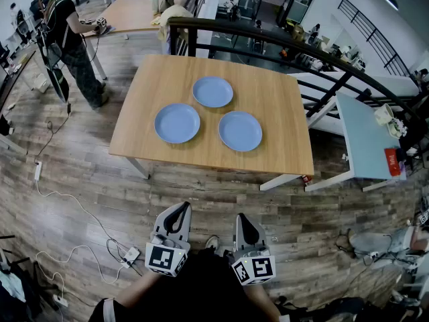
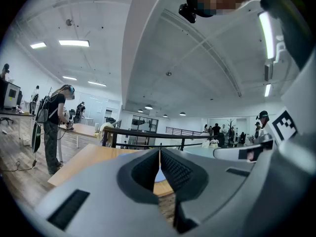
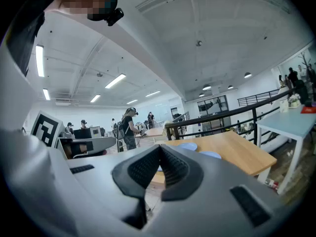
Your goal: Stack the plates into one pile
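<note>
Three blue plates lie apart on the wooden table, none touching: the far plate, the left plate and the right plate. Nearer, over the plank floor and well short of the table, the left gripper and right gripper each have their jaws pressed together on nothing.

Wood table sits well ahead of left gripper and right gripper, three blue plates flat on it, apart: left plate, right plate, far plate.
</note>
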### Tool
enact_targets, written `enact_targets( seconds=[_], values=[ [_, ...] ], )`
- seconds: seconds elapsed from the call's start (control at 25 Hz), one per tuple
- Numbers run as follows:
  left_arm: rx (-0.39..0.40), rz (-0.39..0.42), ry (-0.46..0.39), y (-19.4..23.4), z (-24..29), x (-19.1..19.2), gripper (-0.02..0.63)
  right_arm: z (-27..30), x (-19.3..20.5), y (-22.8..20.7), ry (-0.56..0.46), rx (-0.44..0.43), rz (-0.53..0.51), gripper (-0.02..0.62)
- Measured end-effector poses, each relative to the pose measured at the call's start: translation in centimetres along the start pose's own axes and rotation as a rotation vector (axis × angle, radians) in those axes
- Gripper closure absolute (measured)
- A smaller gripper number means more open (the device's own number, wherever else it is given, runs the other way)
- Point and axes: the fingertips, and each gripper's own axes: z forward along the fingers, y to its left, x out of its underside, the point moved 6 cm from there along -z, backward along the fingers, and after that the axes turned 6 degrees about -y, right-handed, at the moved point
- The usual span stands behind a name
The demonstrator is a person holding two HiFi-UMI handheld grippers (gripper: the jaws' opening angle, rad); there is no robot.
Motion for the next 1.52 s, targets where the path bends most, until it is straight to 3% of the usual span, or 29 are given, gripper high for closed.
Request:
enact_targets(
  seconds=[0.84,1.52],
  values=[
    [-0.016,0.004,-0.017,2.4,-0.8,-0.7,0.580,0.7,0.2,1.4,-0.004,0.007,-0.001,0.563],
    [0.046,-0.021,-0.001,7.4,-3.7,-0.2,0.580,3.2,1.5,8.2,-0.008,0.038,-0.017,0.563]
  ],
)
